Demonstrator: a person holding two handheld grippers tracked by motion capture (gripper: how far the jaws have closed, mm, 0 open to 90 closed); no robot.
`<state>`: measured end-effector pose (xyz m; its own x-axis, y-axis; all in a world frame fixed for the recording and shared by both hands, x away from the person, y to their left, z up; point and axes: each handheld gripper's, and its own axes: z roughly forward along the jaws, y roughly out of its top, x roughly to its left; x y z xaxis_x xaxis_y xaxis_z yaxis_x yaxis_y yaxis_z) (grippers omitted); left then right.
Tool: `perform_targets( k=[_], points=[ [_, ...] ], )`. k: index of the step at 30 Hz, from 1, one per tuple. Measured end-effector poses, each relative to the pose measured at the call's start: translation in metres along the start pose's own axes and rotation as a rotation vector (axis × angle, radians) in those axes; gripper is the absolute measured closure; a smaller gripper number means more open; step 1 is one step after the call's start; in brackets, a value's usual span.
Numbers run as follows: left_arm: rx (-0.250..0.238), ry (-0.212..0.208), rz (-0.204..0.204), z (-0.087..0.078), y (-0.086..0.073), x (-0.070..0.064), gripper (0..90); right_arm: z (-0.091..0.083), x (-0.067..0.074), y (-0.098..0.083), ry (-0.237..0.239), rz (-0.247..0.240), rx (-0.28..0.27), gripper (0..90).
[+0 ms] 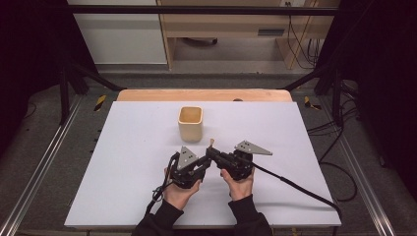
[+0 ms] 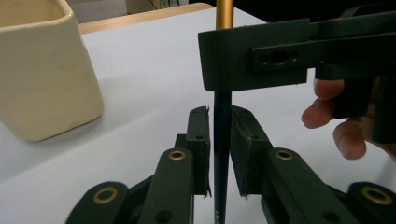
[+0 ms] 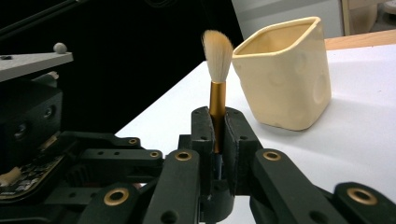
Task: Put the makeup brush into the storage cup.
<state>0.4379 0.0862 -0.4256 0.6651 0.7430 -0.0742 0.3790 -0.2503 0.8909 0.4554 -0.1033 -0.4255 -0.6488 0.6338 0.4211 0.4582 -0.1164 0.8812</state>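
The brush (image 3: pixel 217 79) stands upright between the two grippers, in front of the cup on the near half of the table: a soft tuft of pale bristles, a smooth gold metal ferrule, then a slim dark blue handle (image 2: pixel 222 154) that tapers downward. The right gripper (image 3: pixel 217 135) has its flat black jaws clamped on the ferrule, bristles rising above them. The left gripper (image 2: pixel 219 149) has its jaws at the blue handle lower down, drawn in narrowly on either side of it, with thin gaps visible, so they are not clearly pressing it. Just behind stands the cup (image 1: pixel 190 124), a cream, glossy, square-sided ceramic vessel with rounded corners and shallow dimples in its walls, empty. All rests on a matte, pale lilac table (image 1: pixel 275 128) with a wooden far edge.
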Motion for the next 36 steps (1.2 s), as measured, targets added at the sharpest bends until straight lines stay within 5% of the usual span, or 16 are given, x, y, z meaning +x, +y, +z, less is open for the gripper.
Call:
perform_targets(
  k=[15, 26, 36],
  points=[
    [-0.008, 0.000, -0.006, 0.000, 0.001, -0.001, 82.3, -0.001, 0.001, 0.001, -0.001, -0.005, -0.002, 83.0],
    [-0.019, 0.061, -0.049, -0.011, -0.002, 0.021, 82.4, -0.006, -0.001, 0.007, -0.053, -0.078, -0.009, 38.3],
    [-0.055, 0.089, -0.083, -0.027, 0.003, 0.042, 82.4, -0.022, -0.005, 0.022, -0.117, -0.176, 0.006, 16.8]
  ],
)
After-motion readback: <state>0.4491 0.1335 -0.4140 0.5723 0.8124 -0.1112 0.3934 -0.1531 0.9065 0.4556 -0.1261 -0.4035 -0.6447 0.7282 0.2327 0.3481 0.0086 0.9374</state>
